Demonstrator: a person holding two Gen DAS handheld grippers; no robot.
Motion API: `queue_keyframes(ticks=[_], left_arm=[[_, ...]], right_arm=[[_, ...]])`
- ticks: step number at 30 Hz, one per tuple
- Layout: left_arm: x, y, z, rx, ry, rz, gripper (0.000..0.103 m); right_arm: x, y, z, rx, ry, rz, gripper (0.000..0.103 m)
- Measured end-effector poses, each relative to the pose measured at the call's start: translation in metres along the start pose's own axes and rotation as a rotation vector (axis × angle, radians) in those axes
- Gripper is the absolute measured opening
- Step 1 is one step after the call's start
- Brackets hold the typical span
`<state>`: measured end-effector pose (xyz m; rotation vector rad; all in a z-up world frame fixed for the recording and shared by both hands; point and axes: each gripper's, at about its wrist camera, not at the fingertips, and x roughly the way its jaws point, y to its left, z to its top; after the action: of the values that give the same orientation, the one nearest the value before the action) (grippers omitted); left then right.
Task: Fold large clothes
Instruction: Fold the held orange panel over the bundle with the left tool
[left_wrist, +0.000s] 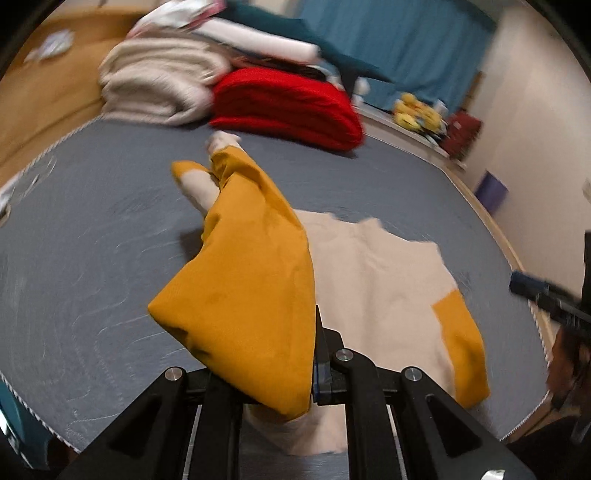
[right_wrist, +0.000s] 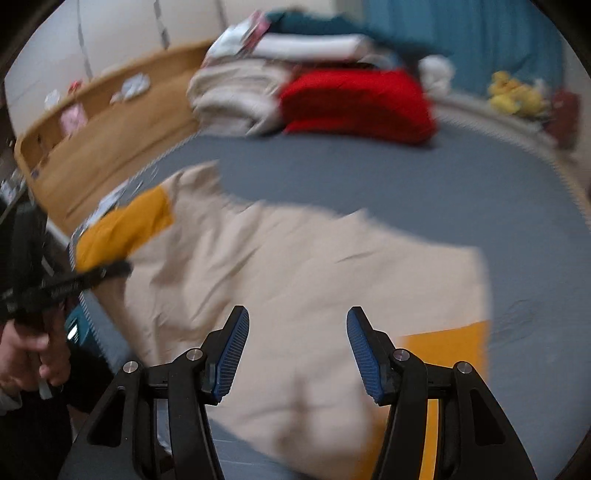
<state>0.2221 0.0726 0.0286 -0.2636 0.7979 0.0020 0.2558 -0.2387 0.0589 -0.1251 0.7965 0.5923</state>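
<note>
Left gripper (left_wrist: 295, 373) is clamped on the mustard sleeve (left_wrist: 243, 295) of the cream sweater (right_wrist: 295, 266), lifting it (both views are blurred). Right gripper (right_wrist: 297, 354) hangs wide open and empty over the sweater, spread on the grey mattress (right_wrist: 369, 177).

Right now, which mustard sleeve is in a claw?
The left-side mustard sleeve, pinched and lifted by the left claw. The other sleeve lies flat on the bed beside the open right claw.
</note>
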Motion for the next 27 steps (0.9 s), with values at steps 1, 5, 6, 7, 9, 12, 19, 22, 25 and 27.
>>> queue_keyframes(ticks=[1,5,6,7,9,12,19,22,25,27], left_arm=[[0.000,-0.020,0.000,0.040,-0.002,-0.002,0.011],[0.008,-0.088,-0.001,0.142,0.008,-0.028,0.011],[0.011,-0.110,-0.002,0.174,0.015,-0.041,0.011],[0.015,-0.124,-0.002,0.201,0.020,-0.047,0.010],[0.024,-0.158,-0.003,0.260,0.031,-0.060,0.010],[0.037,-0.198,-0.008,0.311,0.054,-0.075,0.010],[0.073,-0.278,-0.042,0.418,0.144,-0.102,0.010],[0.091,-0.308,-0.060,0.465,0.188,-0.110,0.010],[0.108,-0.336,-0.079,0.515,0.233,-0.129,0.010],[0.130,-0.348,-0.094,0.553,0.304,-0.135,0.012]], right_arm=[[-0.009,-0.014,-0.005,0.011,-0.008,-0.029,0.057],[-0.032,-0.091,-0.043,0.168,-0.035,-0.127,0.057],[-0.034,-0.104,-0.048,0.223,-0.034,-0.119,0.057],[-0.037,-0.120,-0.051,0.271,-0.016,-0.119,0.057],[-0.055,-0.134,-0.046,0.285,-0.085,-0.129,0.057],[-0.066,-0.143,-0.048,0.289,-0.122,-0.141,0.057],[-0.076,-0.154,-0.055,0.293,-0.131,-0.122,0.057],[-0.080,-0.166,-0.058,0.324,-0.134,-0.100,0.057],[-0.082,-0.173,-0.060,0.346,-0.130,-0.082,0.057],[-0.082,-0.176,-0.063,0.359,-0.124,-0.068,0.057]])
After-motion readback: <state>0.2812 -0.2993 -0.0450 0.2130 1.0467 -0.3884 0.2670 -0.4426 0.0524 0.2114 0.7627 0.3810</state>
